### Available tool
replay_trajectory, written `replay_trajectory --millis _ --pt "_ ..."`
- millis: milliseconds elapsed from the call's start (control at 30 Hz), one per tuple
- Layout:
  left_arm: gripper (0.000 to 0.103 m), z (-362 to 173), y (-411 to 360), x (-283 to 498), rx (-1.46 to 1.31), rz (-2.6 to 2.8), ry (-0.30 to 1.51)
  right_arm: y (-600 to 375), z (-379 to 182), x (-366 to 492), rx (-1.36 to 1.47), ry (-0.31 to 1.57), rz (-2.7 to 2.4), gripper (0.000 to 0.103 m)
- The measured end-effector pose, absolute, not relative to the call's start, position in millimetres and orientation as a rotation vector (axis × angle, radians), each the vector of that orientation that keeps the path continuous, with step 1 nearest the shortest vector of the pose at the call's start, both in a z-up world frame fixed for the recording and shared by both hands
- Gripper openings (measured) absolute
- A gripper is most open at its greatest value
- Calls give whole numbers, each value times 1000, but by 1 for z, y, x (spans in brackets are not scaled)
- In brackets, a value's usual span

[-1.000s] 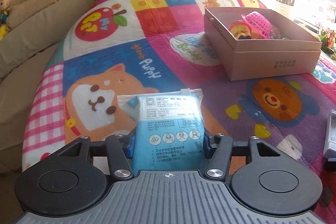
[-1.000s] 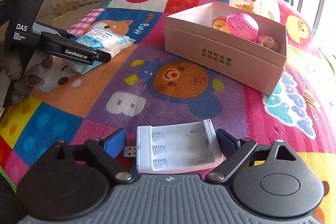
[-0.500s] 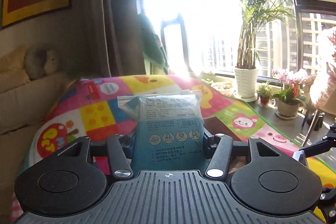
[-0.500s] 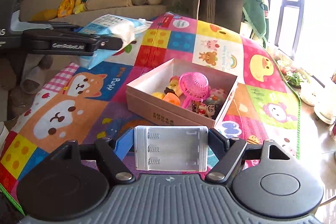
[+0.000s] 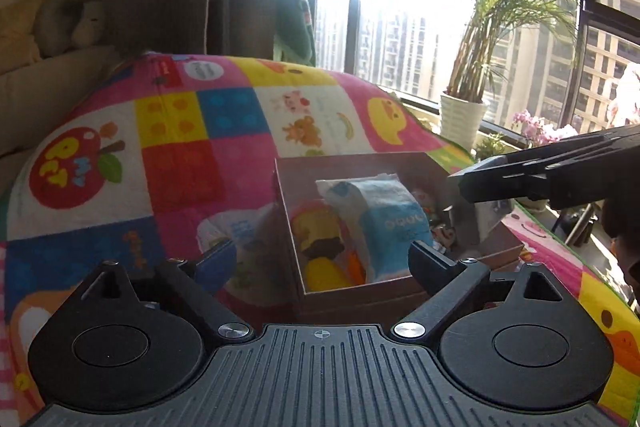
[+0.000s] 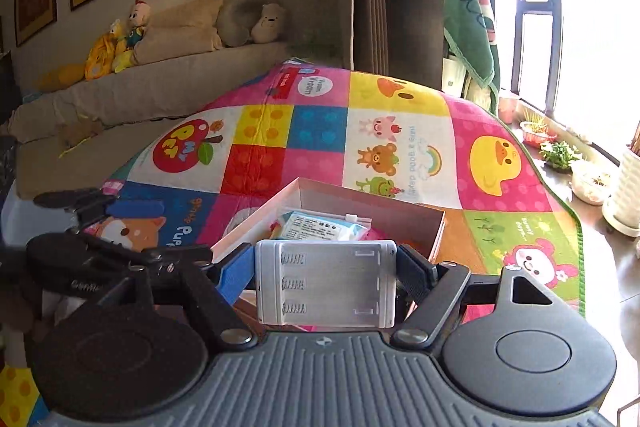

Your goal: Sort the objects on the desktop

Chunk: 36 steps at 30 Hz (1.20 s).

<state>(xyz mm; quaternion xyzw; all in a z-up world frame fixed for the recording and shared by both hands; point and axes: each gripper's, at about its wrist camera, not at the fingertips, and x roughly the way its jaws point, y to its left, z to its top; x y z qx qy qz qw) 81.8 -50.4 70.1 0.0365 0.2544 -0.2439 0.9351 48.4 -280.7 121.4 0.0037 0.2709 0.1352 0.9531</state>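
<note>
A pink cardboard box (image 5: 360, 301) sits on the colourful play mat (image 5: 224, 131). A blue and white packet (image 5: 380, 223) lies inside it on top of toys, and shows in the right wrist view (image 6: 320, 225) too. My left gripper (image 5: 322, 259) is open and empty, just above the box's near wall. My right gripper (image 6: 326, 273) is shut on a white battery holder (image 6: 326, 285) and holds it above the box (image 6: 384, 215). The right gripper also shows in the left wrist view (image 5: 480, 203), over the box's right side.
The mat (image 6: 400, 147) covers a table. A sofa (image 6: 132, 99) with plush toys runs behind on the left. Potted plants (image 5: 464, 115) stand on the window sill to the right. A green towel (image 6: 472, 27) hangs near the curtain.
My left gripper carried the packet over the box, opened and dropped it inside. My right gripper lifted the battery holder off the mat and brought it above the box.
</note>
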Motion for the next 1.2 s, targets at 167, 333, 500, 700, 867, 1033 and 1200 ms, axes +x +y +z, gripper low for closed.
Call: replay_trajectory --millis 167,333,500,700,867,1033,1200 --pt "98 48 -55 78 67 -552 559 -290 96 91 157 651 244 83" --pt "98 29 -65 85 33 -587 610 -323 74 96 296 711 156 88" --pt "99 28 -64 83 24 -580 615 -324 53 107 404 769 219 100" --pt "101 33 -36 88 32 -377 643 -291 52 147 407 754 308 98" --pt "103 36 -16 65 36 -130 660 -277 69 126 393 624 264 102" --pt "103 22 -20 49 -10 -105 705 -265 63 52 213 570 230 103" --pt "103 3 -35 45 22 -49 701 -248 23 21 79 683 191 103"
